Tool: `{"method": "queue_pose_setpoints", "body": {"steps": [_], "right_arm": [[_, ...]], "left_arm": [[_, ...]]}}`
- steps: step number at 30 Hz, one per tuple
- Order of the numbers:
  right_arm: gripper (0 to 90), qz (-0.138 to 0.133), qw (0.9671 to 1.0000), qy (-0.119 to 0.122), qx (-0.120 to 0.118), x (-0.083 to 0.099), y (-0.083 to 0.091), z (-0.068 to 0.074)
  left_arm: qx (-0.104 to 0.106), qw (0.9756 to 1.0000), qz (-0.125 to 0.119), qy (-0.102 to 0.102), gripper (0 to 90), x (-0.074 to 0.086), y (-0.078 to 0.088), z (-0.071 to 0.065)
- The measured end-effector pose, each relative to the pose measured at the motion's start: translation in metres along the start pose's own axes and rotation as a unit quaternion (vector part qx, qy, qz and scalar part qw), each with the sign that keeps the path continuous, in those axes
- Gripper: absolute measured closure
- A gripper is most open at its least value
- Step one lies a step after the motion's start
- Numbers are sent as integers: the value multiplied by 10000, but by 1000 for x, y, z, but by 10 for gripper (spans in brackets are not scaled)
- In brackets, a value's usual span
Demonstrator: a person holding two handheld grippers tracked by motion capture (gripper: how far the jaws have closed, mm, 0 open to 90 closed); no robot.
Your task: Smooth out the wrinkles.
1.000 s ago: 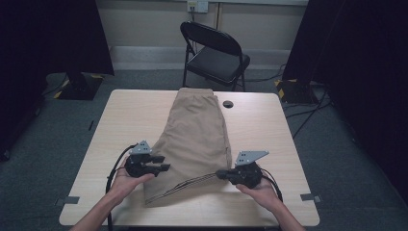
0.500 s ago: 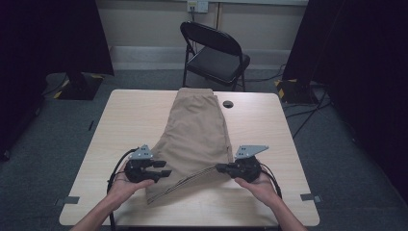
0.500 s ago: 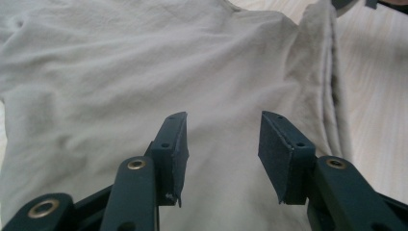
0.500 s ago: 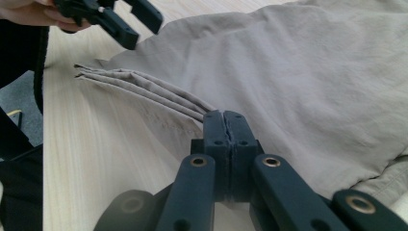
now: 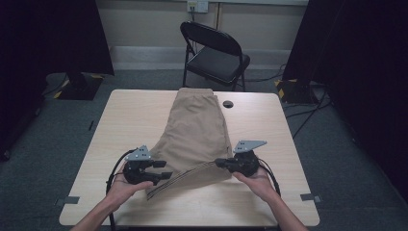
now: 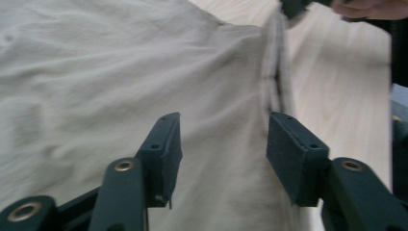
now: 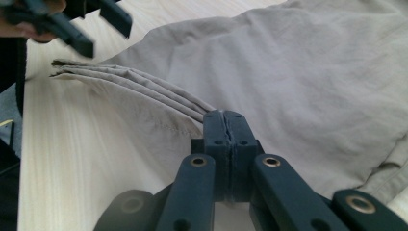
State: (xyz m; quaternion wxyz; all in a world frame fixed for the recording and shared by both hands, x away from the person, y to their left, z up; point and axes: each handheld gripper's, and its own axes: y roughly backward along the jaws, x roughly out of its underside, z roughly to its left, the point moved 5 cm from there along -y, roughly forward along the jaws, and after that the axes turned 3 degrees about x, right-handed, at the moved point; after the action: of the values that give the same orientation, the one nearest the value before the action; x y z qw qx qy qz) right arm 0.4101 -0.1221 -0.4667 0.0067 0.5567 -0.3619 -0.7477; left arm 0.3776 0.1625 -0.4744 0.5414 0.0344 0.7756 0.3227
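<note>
Released since the earlier frame: my left gripper (image 5: pixel 162 170), fingers apart over khaki shorts (image 5: pixel 197 130) lying mid-table (image 5: pixel 125 125); right gripper (image 5: pixel 221 163) fingers clamped on their layered hem.

The left tongs (image 5: pixel 166 169) have let go of the shorts (image 5: pixel 197 130) hem and opened.

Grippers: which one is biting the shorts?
The right gripper. Its jaws are shut on the hem of the shorts, lifting that corner off the table. The left gripper has its jaws apart, gripping nothing.
</note>
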Motion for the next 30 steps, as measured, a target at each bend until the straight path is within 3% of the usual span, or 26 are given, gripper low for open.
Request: {"method": "queue_pose_setpoints", "body": {"steps": [2, 4, 10, 16, 20, 25, 30], "right_arm": [[892, -1, 10000, 3, 7, -2, -2, -1], [892, -24, 10000, 4, 7, -4, -4, -1], [892, -2, 10000, -4, 67, -3, -5, -3], [892, -27, 9999, -71, 114, -3, -6, -7], [892, -61, 9997, -154, 167, -2, -5, -10], [892, -13, 9996, -195, 226, 0, -5, -13], [892, 5, 9996, -184, 221, 2, -5, -12]], "left_arm": [[120, 9998, 74, -158, 396, 1, -2, -5], [237, 9995, 124, -167, 375, 2, -3, -8], [407, 9988, 289, -20, 323, 13, -4, -11], [208, 9978, 575, -262, 335, 19, -6, -16], [165, 9974, 695, -120, 377, 30, 0, -11], [-95, 9971, 748, -55, 452, 39, 10, -1], [-314, 9970, 708, 61, 613, 40, 14, 10]]}}
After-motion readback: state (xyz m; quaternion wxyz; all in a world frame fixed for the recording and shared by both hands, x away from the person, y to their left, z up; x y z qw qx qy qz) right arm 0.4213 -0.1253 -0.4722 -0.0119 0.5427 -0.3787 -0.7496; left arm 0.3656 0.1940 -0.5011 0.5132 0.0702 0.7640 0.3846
